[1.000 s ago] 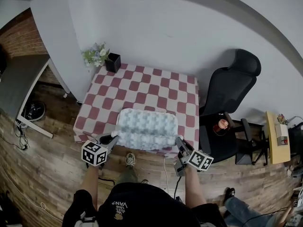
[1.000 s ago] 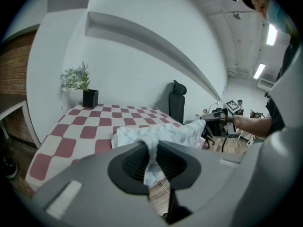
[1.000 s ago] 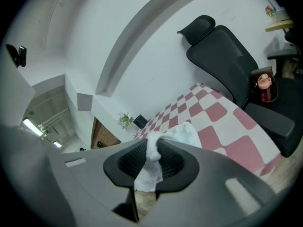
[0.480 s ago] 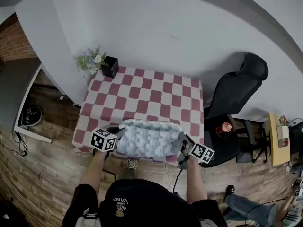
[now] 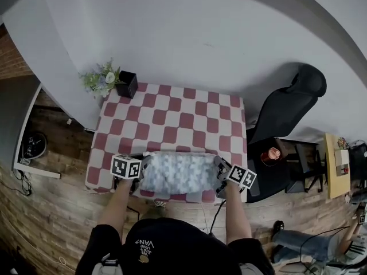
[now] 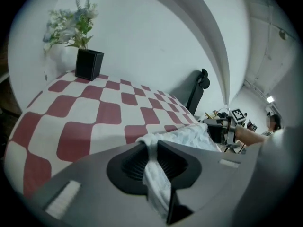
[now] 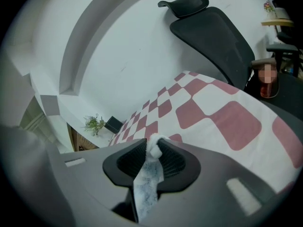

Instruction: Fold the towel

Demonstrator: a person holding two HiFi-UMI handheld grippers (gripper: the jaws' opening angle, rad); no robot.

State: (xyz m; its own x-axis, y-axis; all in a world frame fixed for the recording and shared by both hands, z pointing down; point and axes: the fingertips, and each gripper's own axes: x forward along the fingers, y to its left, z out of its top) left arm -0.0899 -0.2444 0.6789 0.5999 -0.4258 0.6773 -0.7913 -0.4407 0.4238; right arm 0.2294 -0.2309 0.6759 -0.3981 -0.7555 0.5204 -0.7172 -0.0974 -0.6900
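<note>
Your left gripper and right gripper each pinch a corner of the towel — its long axis runs straight between them. The table stretches ahead of both jaws.

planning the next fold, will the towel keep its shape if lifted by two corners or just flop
Probably floppy: the towel bunches into a thin strip where the left gripper and right gripper pinch its corners. Likely light, since two corner pinches seem enough to hold it spread. Its fluffy surface may drag, not slide, on the checked tablecloth.
</note>
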